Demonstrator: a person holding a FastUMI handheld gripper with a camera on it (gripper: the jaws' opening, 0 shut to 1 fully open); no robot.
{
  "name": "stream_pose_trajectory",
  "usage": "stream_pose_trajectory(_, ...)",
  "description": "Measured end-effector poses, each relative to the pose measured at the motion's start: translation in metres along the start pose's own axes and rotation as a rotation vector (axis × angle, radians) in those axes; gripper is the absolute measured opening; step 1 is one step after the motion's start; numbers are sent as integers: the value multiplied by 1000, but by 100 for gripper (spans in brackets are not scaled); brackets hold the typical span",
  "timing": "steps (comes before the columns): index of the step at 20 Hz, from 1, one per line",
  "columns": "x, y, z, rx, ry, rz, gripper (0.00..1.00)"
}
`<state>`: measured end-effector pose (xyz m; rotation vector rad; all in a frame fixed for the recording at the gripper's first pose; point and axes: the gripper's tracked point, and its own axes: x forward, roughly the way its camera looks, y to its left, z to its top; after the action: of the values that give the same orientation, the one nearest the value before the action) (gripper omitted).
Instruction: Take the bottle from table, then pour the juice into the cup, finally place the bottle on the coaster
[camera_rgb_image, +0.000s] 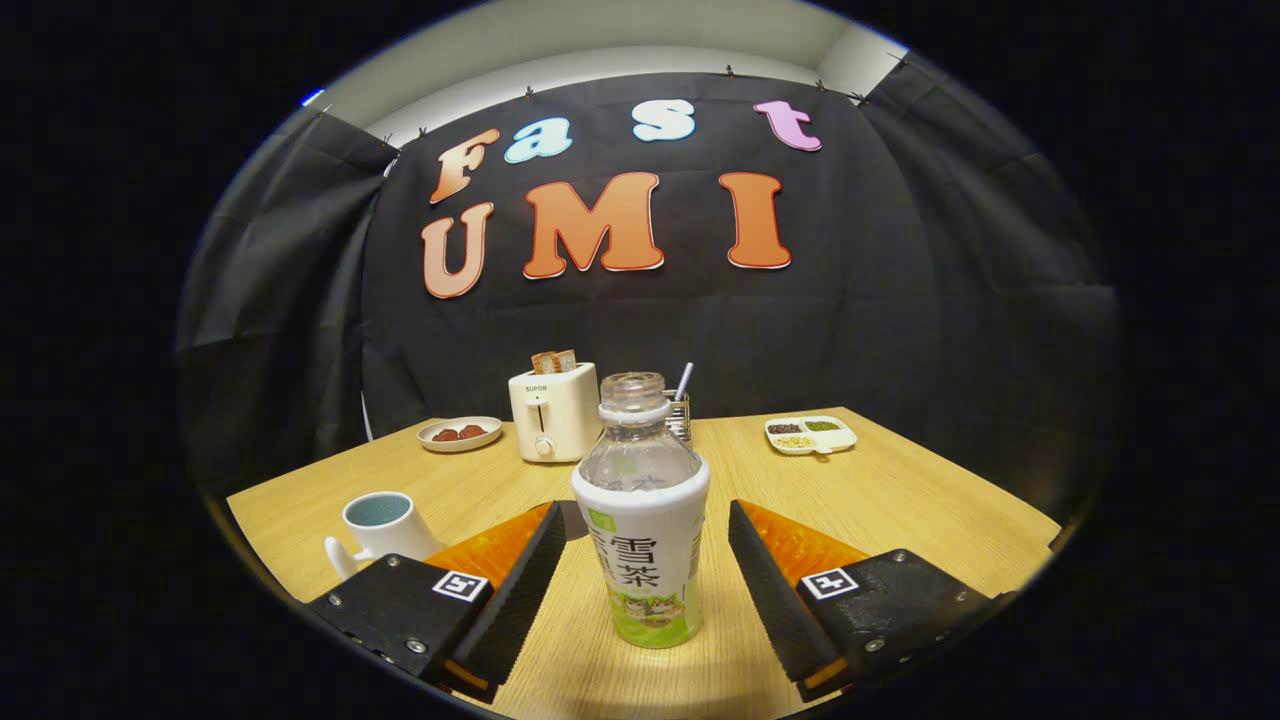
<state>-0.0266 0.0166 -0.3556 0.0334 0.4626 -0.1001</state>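
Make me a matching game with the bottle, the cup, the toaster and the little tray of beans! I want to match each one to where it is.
Things:
1. bottle
2. cup
3. toaster
4. divided tray

Places:
A. at the back of the table, with toast sticking out of the top
B. standing upright between the open fingers of the gripper, touched by neither
C. far side of the table, to the right of the bottle
D. near the table's edge, just beyond the left finger

Pairs: 1-B, 2-D, 3-A, 4-C
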Motion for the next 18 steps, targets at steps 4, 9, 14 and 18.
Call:
stream_pose_trajectory(4,9,2,-18,-12,51,-19,91)
stream_pose_trajectory(9,16,1,-32,-5,105,-43,79)
stream_pose_trajectory(14,19,-3,-35,-14,134,-78,66)
stream_pose_trajectory(18,18,-2,-36,-7,149,-90,64)
